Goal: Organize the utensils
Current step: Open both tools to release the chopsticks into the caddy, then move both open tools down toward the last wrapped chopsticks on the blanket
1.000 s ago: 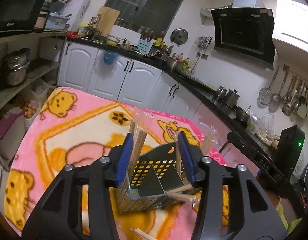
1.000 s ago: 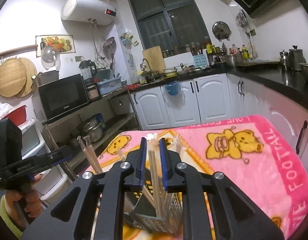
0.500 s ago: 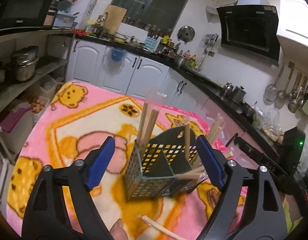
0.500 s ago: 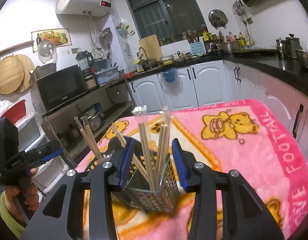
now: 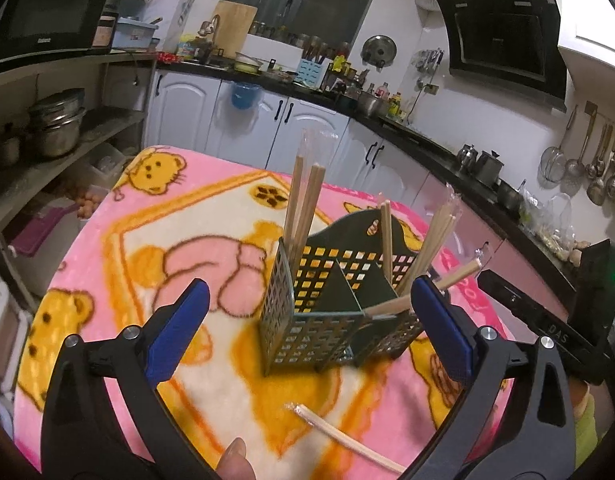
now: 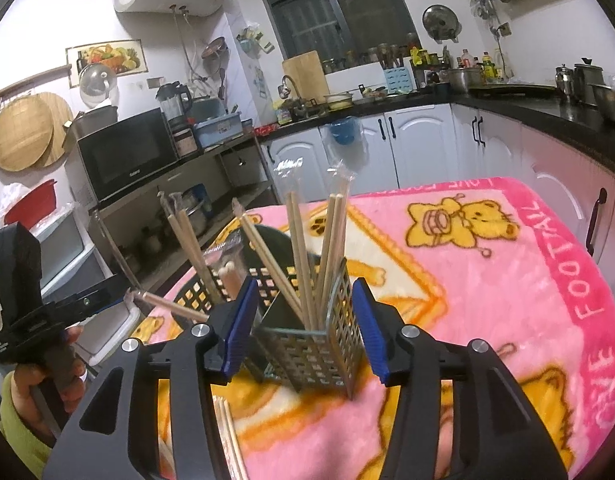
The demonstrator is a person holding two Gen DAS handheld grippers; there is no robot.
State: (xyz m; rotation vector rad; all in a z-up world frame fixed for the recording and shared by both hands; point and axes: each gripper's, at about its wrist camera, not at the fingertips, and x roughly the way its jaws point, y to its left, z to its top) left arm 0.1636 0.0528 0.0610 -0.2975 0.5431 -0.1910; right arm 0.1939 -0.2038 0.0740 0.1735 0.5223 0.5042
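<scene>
A dark green perforated utensil caddy (image 5: 327,312) stands upright on the pink bear blanket (image 5: 167,220); it also shows in the right wrist view (image 6: 311,356). Several pairs of plastic-wrapped wooden chopsticks (image 5: 303,208) stand in its compartments, also in the right wrist view (image 6: 299,248). My left gripper (image 5: 307,328) is open and empty, just in front of the caddy. My right gripper (image 6: 303,328) is open and empty, its blue pads (image 6: 237,328) either side of the caddy's near corner. One wrapped pair (image 5: 347,436) lies loose on the blanket in front of the caddy.
More wrapped chopsticks (image 6: 227,432) lie on the blanket under my right gripper. White cabinets (image 5: 267,128) and a black counter run behind the table. A shelf unit with pots (image 5: 55,128) and a microwave (image 6: 127,156) stands to one side.
Both grippers have opened and let go of chopsticks, which now stand in the caddy. Both have drawn back a little from it.
</scene>
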